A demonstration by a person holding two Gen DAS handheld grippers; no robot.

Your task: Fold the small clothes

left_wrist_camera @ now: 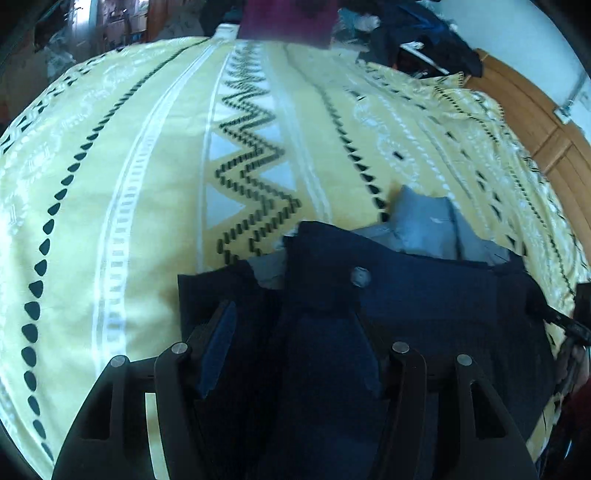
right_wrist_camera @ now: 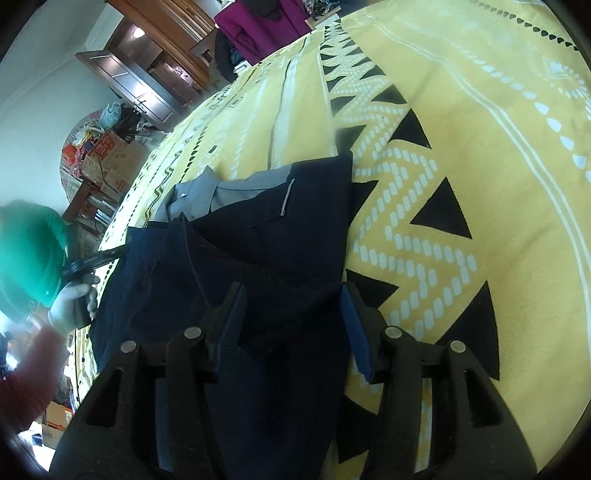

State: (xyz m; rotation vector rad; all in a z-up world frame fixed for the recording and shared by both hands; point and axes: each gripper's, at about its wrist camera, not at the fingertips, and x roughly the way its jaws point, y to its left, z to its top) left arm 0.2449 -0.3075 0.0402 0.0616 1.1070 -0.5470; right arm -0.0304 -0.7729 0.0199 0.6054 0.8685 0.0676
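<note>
A small navy garment (left_wrist_camera: 424, 295) with a grey collar part (left_wrist_camera: 424, 225) and a round button (left_wrist_camera: 360, 276) lies on the yellow patterned bedspread (left_wrist_camera: 147, 184). My left gripper (left_wrist_camera: 291, 314) is open low over its near edge. A navy fold covers its right finger, and the left pad (left_wrist_camera: 218, 347) is bare. In the right wrist view the same garment (right_wrist_camera: 277, 229) lies partly folded, with grey fabric (right_wrist_camera: 199, 195) at its far end. My right gripper (right_wrist_camera: 291, 295) is open, and the garment's near right part lies between its pads.
The bedspread (right_wrist_camera: 480, 147) stretches wide to the right. A gloved hand (right_wrist_camera: 70, 306) holds the other gripper at the garment's left edge. A dark clothes pile (left_wrist_camera: 424, 40), a magenta garment (left_wrist_camera: 291, 18) and a wooden headboard (left_wrist_camera: 535, 122) border the bed. Cardboard boxes (right_wrist_camera: 110, 155) stand beyond it.
</note>
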